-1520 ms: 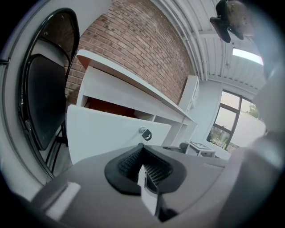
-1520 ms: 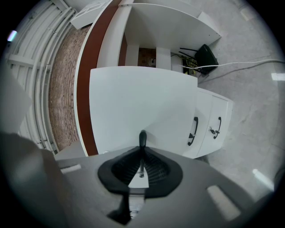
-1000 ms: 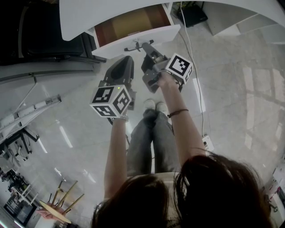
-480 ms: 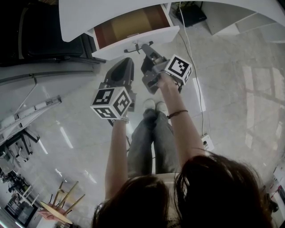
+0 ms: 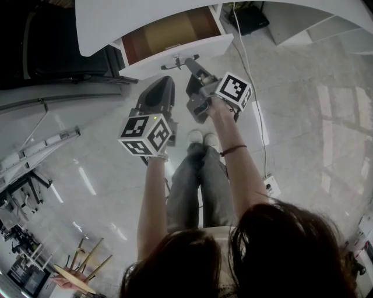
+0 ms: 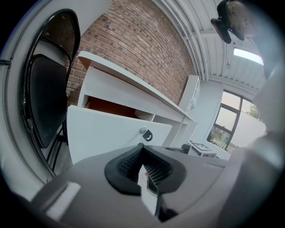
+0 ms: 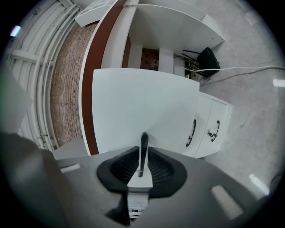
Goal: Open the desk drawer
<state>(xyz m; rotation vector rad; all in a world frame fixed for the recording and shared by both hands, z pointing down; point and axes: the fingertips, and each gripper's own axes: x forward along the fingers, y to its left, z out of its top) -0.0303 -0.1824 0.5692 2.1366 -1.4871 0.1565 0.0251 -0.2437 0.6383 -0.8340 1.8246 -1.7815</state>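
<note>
The white desk drawer (image 5: 175, 55) stands pulled out from under the desktop (image 5: 145, 11), and its brown inside (image 5: 169, 30) shows. My right gripper (image 5: 190, 64) is at the drawer front, shut on the thin black handle (image 5: 176, 59). In the right gripper view the handle (image 7: 144, 141) stands upright between the jaws of the right gripper (image 7: 143, 156), against the white drawer front (image 7: 142, 102). My left gripper (image 5: 164, 82) hangs below and left of the drawer, shut with nothing in it. The left gripper view has the left gripper (image 6: 144, 167), the drawer front (image 6: 102, 133) and its key lock (image 6: 146, 134).
A black chair (image 5: 52, 41) stands left of the desk, also the chair (image 6: 44, 98). Lower cabinet fronts with black handles (image 7: 192, 132) sit under the drawer. A black box (image 5: 252, 17) and a white cable (image 5: 253, 81) lie on the floor at right. My legs (image 5: 198, 174) are below the grippers.
Almost nothing. The right gripper stays shut on the handle and the drawer stands about as far out as before. The left gripper has not moved.
</note>
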